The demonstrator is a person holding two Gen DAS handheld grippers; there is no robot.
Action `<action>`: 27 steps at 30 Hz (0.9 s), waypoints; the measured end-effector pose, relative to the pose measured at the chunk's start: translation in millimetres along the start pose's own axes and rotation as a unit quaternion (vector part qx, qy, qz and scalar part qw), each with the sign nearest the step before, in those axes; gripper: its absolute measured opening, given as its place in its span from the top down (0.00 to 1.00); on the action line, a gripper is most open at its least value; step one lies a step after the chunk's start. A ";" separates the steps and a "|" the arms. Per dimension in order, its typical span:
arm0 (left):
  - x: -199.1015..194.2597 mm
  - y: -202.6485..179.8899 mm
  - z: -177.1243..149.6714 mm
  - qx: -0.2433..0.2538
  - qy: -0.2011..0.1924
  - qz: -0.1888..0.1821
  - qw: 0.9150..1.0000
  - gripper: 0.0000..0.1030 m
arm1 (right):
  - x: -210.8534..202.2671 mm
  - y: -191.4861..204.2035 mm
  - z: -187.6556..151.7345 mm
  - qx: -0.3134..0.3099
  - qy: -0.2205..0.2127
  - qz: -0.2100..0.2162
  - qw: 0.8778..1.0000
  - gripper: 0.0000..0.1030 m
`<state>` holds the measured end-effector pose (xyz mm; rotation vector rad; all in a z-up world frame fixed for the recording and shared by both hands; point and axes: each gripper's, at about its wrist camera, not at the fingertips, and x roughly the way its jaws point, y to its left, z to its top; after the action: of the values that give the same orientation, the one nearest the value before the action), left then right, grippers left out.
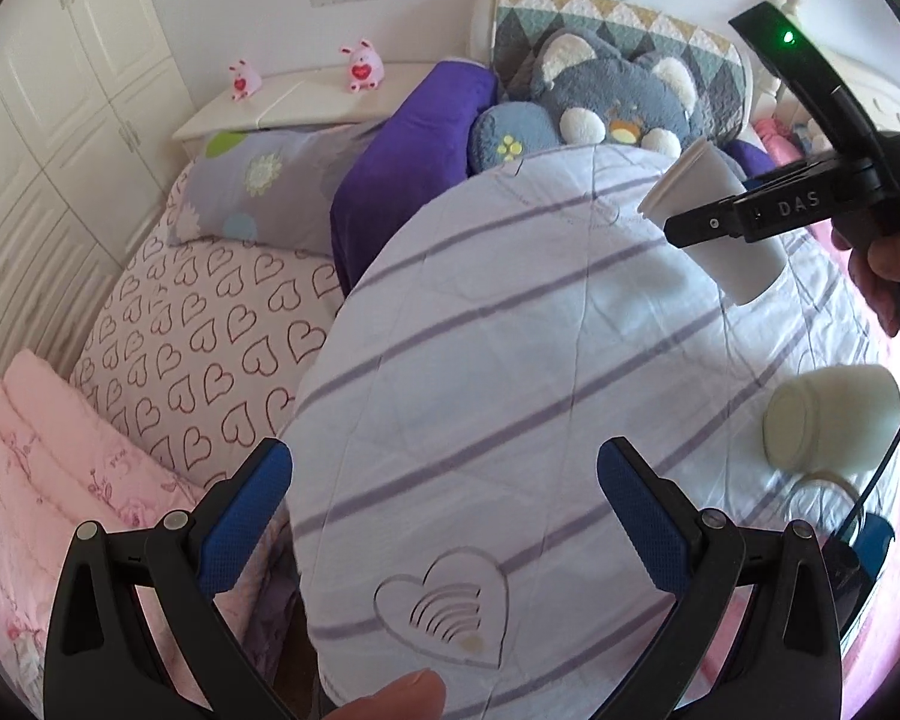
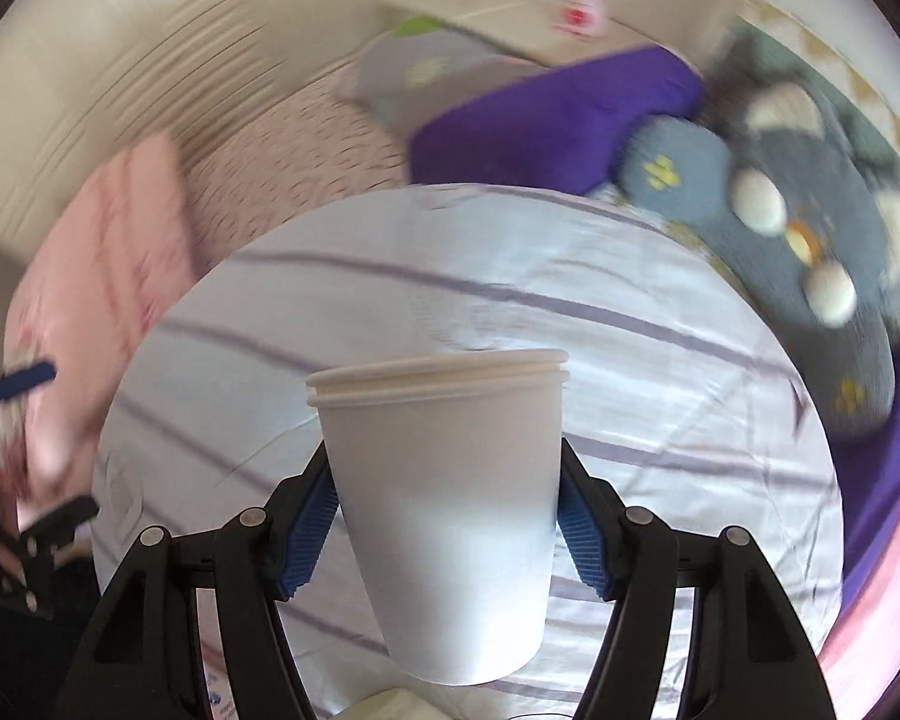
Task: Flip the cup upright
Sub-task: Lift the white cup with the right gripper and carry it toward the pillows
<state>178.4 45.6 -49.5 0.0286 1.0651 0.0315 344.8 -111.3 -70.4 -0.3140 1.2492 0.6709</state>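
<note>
Above quilt, right tool grips cup, seemingly tilted.

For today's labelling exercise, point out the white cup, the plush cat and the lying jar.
white cup (image 2: pixel 444 516): right wrist view, side wall.
plush cat (image 1: pixel 618 90): left wrist view, face.
lying jar (image 1: pixel 834 420): left wrist view, side.

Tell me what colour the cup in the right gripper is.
White. The cup shows best in the right wrist view, clamped in the right gripper.
</note>
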 end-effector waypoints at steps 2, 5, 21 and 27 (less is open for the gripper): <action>1.7 -3.6 6.0 0.002 -0.003 -0.003 1.000 0.00 | -1.3 -7.0 0.7 0.026 -0.004 -0.006 1.000 0.35; 6.4 -9.9 13.9 0.006 -0.007 -0.009 1.000 0.00 | 3.9 -22.2 5.8 0.056 -0.008 -0.007 0.998 0.35; 19.7 -21.4 21.4 0.002 0.002 -0.026 1.000 0.00 | 27.9 -27.8 8.3 0.090 0.023 -0.039 0.995 0.19; 6.8 -21.5 18.6 -0.004 -0.002 -0.029 1.000 0.00 | -12.6 -13.2 1.9 0.089 -0.018 -0.052 0.994 0.18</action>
<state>198.2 24.2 -47.2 -0.0096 1.0621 -0.0164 352.5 -124.1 -59.7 -0.2171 1.2399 0.4701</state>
